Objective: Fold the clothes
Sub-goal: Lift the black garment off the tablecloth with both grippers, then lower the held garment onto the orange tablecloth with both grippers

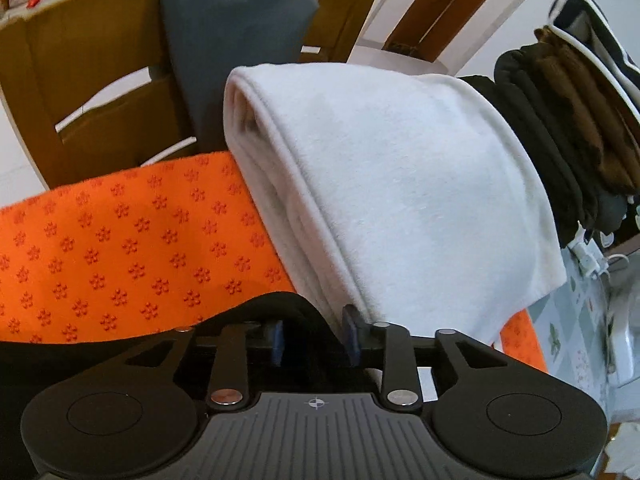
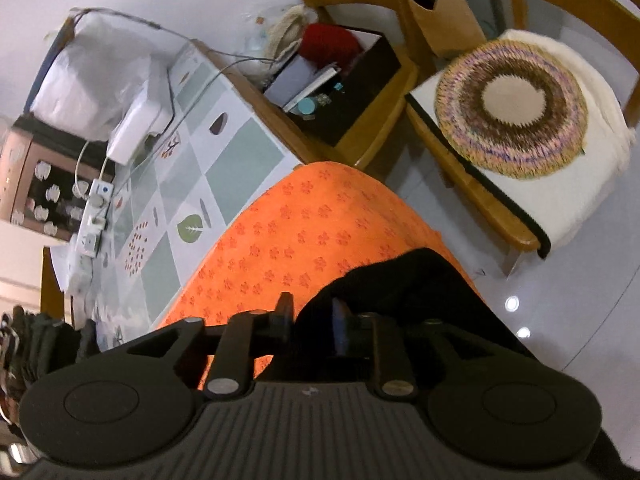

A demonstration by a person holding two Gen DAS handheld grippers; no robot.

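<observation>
A black garment (image 1: pixel 276 308) lies on the orange dotted mat (image 1: pixel 120 248). My left gripper (image 1: pixel 314 338) has its blue pads closed on the garment's edge. A folded white cloth (image 1: pixel 400 200) lies on the mat just ahead of it. In the right wrist view the same black garment (image 2: pixel 396 280) lies on the mat (image 2: pixel 304 232) near the table edge. My right gripper (image 2: pixel 312 320) is shut on its edge.
Wooden chair (image 1: pixel 80 72) with a grey garment (image 1: pixel 232 20) over its back stands behind the mat. Stacked dark folded clothes (image 1: pixel 560 136) at right. Patterned tablecloth (image 2: pixel 192 160), power strip (image 2: pixel 94 216), white bag (image 2: pixel 88 76), chair with a round woven cushion (image 2: pixel 512 108).
</observation>
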